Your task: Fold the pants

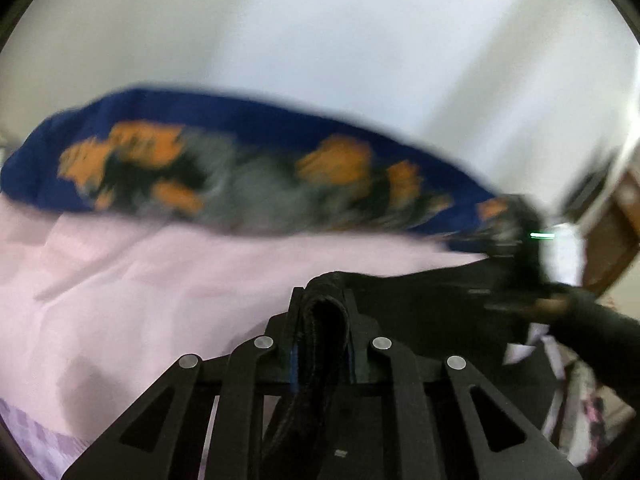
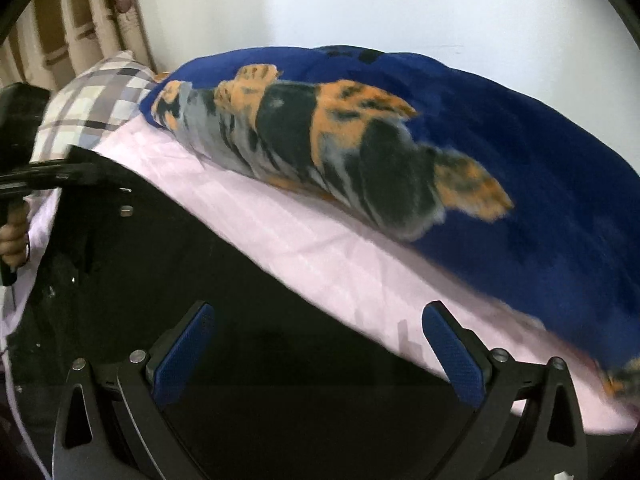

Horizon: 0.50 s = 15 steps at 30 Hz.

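Now the black pants [image 2: 224, 320] lie on a bed with a pink sheet [image 2: 320, 248]. In the right wrist view they are a long dark shape. It runs from the upper left down to the lower right, and its long edge lies along the pink sheet. The near part of the pants fills the bottom of that view.

The left gripper [image 1: 322, 312] has its fingers pressed tight together on a thick folded edge of the pants. The cloth sticks up in a small hump between them. From there the pants stretch away to the right in the left wrist view, toward the other gripper. The left gripper points forward and a bit down at the bed.

The right gripper [image 2: 320, 344] points down over the pants. Its blue fingers [image 2: 184, 352] stand wide apart. Nothing is pinched between them, and I cannot tell if they touch the cloth below.

A hand [image 2: 14, 240] holds a black handle at the left edge of the right wrist view. A dark sleeve [image 1: 600, 332] shows at the right of the left wrist view.

Behind the pants lies a blue blanket [image 2: 520, 140] with an orange and black tiger on it. A checked pillow [image 2: 92, 108] sits at the far left by a curtain [image 2: 76, 20]. The wall [image 2: 360, 0] behind is white.
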Tool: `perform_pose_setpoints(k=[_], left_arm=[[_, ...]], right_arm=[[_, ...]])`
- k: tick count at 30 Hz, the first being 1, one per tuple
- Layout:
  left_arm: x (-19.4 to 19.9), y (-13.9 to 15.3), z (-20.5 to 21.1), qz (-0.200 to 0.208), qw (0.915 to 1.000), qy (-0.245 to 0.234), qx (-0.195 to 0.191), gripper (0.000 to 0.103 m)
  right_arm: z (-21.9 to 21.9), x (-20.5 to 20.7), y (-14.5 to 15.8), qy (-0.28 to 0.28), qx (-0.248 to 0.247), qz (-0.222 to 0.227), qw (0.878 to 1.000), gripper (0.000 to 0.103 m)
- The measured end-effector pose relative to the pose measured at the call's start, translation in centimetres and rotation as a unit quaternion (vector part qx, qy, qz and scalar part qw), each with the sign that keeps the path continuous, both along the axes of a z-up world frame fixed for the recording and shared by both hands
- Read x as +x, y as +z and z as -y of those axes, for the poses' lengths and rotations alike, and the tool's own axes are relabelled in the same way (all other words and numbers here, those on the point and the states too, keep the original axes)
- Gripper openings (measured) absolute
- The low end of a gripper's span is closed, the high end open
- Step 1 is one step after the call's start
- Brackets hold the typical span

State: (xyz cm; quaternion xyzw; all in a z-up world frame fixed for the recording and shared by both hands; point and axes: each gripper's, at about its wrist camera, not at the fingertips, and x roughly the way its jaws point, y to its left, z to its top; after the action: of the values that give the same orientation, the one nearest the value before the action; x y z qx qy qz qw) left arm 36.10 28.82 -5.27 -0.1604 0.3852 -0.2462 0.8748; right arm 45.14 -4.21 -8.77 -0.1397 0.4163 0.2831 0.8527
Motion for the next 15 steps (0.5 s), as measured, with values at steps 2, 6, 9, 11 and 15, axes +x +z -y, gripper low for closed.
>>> perform_pose_setpoints(k=[2, 6, 9, 11, 15], left_arm=[[-1.1, 1.4, -0.1, 0.024, 0.9995, -0.016, -0.008, 0.016], [-1.1, 1.7, 0.5, 0.021, 0.9996, -0.019, -0.003, 0.016], [-0.6, 1.4, -0.2, 0.009, 0.9999, -0.008, 0.0, 0.016], [-0.5, 1.1, -0.1, 0.006, 1.0, -0.003, -0.003, 0.016], [-1.2, 1.5, -0.1, 0.015, 0.9999, 0.005, 0.001, 0.016]], right_arm=[[-0.8, 1.2, 0.2, 0.03, 0.015, -0.021, 0.999, 0.103], [-3.4, 3.5, -0.1, 0.123, 0.05, -0.099, 0.986, 0.099], [-5.6, 4.7, -0.2, 0.176, 0.061, -0.132, 0.974, 0.081], [-6.8, 5.0, -0.2, 0.207, 0.065, -0.145, 0.965, 0.07], [-8.1, 4.0, -1.2, 0.278, 0.044, -0.182, 0.942, 0.042]])
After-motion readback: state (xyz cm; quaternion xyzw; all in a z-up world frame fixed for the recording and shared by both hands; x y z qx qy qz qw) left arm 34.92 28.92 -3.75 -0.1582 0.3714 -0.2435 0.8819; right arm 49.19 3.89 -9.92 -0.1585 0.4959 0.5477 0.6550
